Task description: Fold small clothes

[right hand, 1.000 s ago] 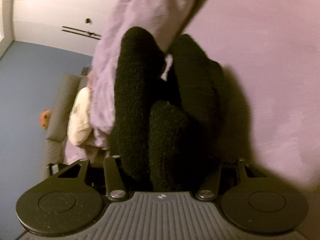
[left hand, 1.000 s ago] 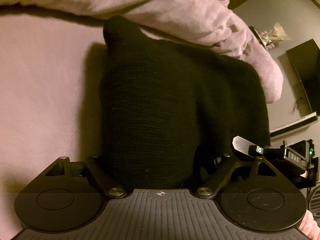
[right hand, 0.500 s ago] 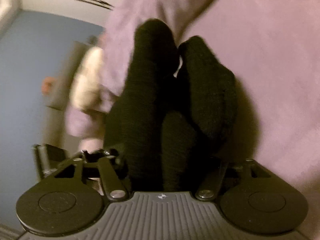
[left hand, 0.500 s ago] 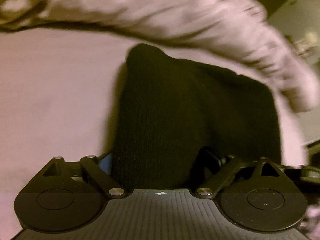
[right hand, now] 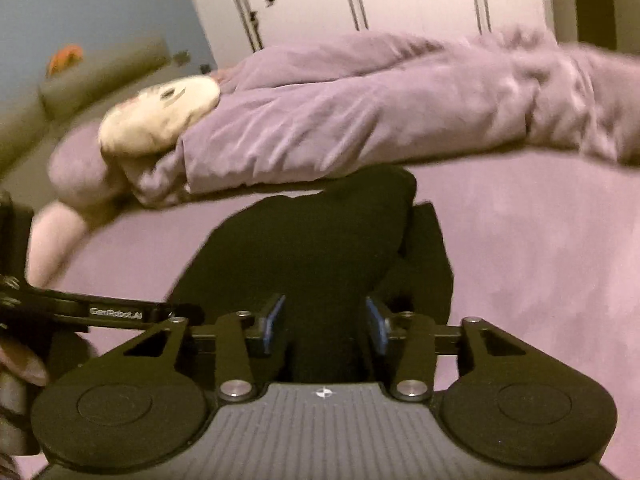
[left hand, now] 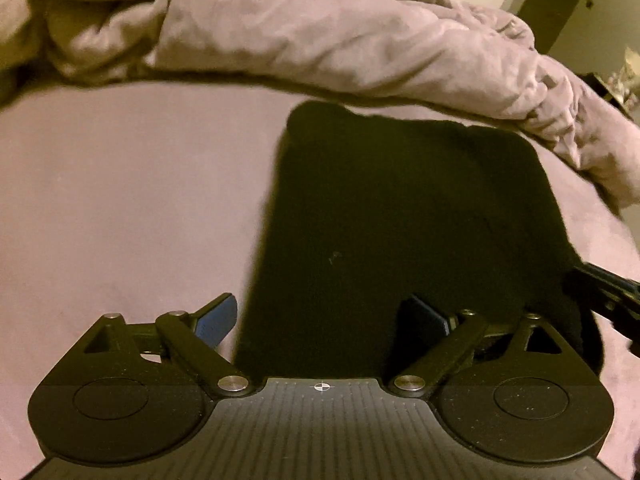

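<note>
Black knit garment [left hand: 400, 216] is lying flat on the mauve bed sheet [left hand: 120, 200], its far edge near the rumpled lilac duvet [left hand: 340, 32]. In the preceding pictures it was hanging bunched between both tools; it is now spreading out on the sheet, so the laying-down step appears complete. Left gripper [left hand: 320, 320] is standing released: its blue pads [left hand: 216, 316] have parted wide from the earlier pinch, with the near edge of the fabric lying loosely between them. Right gripper [right hand: 324, 320] is resting at the near right portion of the garment, pads partly apart with dark fabric between them; whether they are gripping or merely straddling it cannot be determined. A folded lobe is lying on top in the right wrist view. A cream pillow [right hand: 160, 112] is sitting at the far left beside the duvet. Judged from this layout, smoothing and the next fold are pending.
</note>
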Available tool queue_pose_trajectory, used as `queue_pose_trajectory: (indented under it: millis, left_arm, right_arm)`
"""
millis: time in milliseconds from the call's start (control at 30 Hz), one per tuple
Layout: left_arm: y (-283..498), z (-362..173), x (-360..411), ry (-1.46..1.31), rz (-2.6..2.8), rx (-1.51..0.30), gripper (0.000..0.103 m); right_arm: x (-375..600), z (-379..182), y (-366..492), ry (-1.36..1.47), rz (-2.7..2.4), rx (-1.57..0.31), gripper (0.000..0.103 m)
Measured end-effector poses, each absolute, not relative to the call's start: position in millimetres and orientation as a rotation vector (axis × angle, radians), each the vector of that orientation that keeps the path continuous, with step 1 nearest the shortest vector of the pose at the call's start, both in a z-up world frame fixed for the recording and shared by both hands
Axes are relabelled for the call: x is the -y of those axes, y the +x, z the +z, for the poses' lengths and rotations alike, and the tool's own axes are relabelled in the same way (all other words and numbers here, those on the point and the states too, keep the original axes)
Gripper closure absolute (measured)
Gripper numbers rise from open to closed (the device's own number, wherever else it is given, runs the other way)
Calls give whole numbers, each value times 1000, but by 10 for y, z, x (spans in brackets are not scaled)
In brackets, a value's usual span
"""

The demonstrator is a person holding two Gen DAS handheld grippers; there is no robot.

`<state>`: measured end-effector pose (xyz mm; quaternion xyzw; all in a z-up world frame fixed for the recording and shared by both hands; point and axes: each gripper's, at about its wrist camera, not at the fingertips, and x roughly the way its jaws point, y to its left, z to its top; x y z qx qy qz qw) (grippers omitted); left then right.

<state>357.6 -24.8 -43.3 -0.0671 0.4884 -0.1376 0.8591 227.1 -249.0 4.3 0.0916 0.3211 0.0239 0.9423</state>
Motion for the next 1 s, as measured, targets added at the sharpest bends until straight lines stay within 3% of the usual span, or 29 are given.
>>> queue_pose_trajectory:
  millis: [200,267,333,367,500,767,900,1000]
  left_arm:
    - [3563,-514,321,-163,-291,-1037,5]
    - [3552,-531,396,-135,-307,-1050,3]
    - [3519,-535,479,-84,-296,-1043,2]
    - [3512,-537,527,-49,-290,-1036,2]
    - [3539,-548,565,-29,-256,-1044,1]
    - [3537,-585,536,-83,-227,-1070,0]
    - [3541,-593,517,-97,-225,-1076,0]
    - [3564,-609,494,-108,-226,-1081,0]
  right_arm:
    - [2337,-163,2545,28,-34,-720,83]
    - [2558,-443,2586,12,-146,-766,83]
    - [2701,-507,2594,74,-179,-796,77]
    - [2938,-497,2559,248,-178,-810,76]
    - [3028,-298,2463,355,-130,-768,71]
    - [2915,-7,2495,375,-92,-724,63]
    - [2775,-25,2407,375,-44,-738,46]
    - [2715,-275,2335,401,-55,-841,44]
